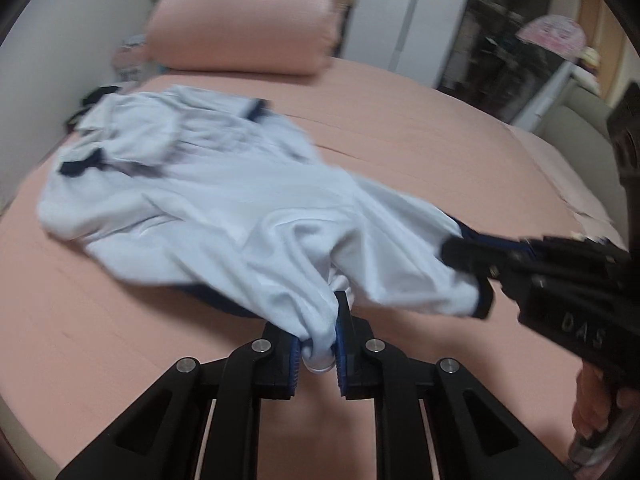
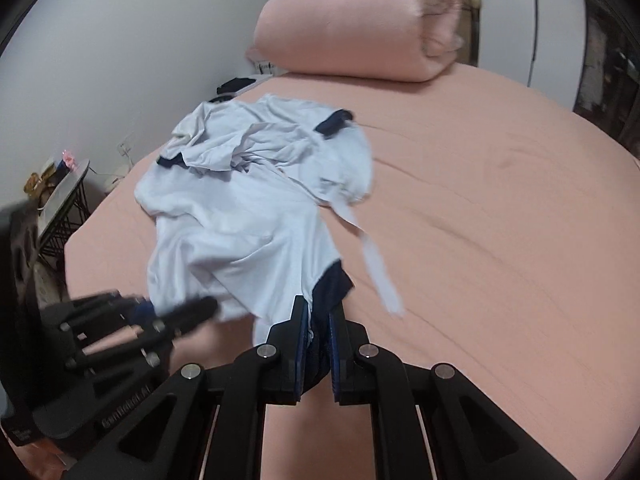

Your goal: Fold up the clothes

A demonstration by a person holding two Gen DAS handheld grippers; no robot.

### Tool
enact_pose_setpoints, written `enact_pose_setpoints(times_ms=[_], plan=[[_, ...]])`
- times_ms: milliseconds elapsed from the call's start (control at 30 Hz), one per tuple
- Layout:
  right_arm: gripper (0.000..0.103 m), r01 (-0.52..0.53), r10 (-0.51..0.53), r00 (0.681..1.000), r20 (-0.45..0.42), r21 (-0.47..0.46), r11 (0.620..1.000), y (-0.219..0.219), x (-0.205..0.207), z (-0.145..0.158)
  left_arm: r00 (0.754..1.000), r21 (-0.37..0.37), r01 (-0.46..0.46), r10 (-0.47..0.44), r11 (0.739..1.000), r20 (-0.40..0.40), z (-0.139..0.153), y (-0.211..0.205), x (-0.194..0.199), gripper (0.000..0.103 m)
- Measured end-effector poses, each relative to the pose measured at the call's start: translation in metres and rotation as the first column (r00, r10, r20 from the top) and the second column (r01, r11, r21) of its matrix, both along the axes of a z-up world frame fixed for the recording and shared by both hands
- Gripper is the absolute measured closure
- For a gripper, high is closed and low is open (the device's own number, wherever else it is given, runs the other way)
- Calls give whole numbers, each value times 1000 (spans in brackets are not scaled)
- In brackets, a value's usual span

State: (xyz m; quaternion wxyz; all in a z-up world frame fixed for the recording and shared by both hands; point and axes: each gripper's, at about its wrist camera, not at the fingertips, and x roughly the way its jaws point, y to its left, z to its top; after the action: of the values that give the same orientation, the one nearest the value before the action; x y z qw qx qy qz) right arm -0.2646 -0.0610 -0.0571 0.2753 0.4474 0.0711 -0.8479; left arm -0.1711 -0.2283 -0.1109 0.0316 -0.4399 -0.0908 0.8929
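A pale blue-white garment (image 2: 240,208) with dark navy trim lies crumpled on a pink bed (image 2: 500,208), its far end bunched in loose folds toward the wall, its near end drawn up off the sheet. A narrow strip of the same pale cloth trails off to one side. The left gripper (image 1: 316,344) is clenched on a wad of the pale fabric at the near edge; the right gripper (image 2: 318,344) is clamped on a fold where pale cloth meets the navy lining. Both are held side by side, close together. The garment looks light, thin and limp: it sags between the two holds and would likely slide easily over the sheet, with nothing fragile about it. It will probably spread best if taken by hem corners or shoulder seams rather than by bunched middles. Beyond it, a rolled pink quilt (image 2: 352,20) rests at the head of the bed.
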Motion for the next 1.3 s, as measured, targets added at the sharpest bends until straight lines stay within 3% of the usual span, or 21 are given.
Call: enact_pose_setpoints(times_ms=[100,200,333,567,767,933,1067,1100,1133,1200,1300], plan=[[96,27,-27,999,-25,13,1000,52,22,8,995,43,98,-99,994,26,1,57,10,91],[96,110,-110,994,-4,25,994,115,41,8,973,56,221,-225,974,59,-2,123,20,91],[96,230,-231,973,-1,50,972,188,66,25,931,106,344,-354,933,87,-4,189,42,91],[96,384,-382,923,-42,129,914,302,130,43,837,171,520,-539,837,95,0,301,90,91],[95,521,-518,853,-56,106,847,389,166,58,773,154,615,-630,773,79,12,366,127,91],[91,563,-573,816,77,117,818,413,190,45,782,33,616,-616,787,93,21,385,145,91],[86,602,-607,795,-12,148,785,408,208,65,802,7,591,-588,807,107,23,380,141,90],[76,607,-610,792,-23,133,784,407,210,69,806,11,585,-582,811,109,23,376,140,88],[63,602,-604,797,-21,107,791,405,214,74,809,16,579,-577,815,110,23,373,139,87],[49,575,-576,817,-1,57,816,400,219,78,831,-32,551,-545,834,111,23,366,137,80],[46,486,-486,870,80,21,874,379,223,55,855,-63,515,-506,855,115,21,353,134,73]])
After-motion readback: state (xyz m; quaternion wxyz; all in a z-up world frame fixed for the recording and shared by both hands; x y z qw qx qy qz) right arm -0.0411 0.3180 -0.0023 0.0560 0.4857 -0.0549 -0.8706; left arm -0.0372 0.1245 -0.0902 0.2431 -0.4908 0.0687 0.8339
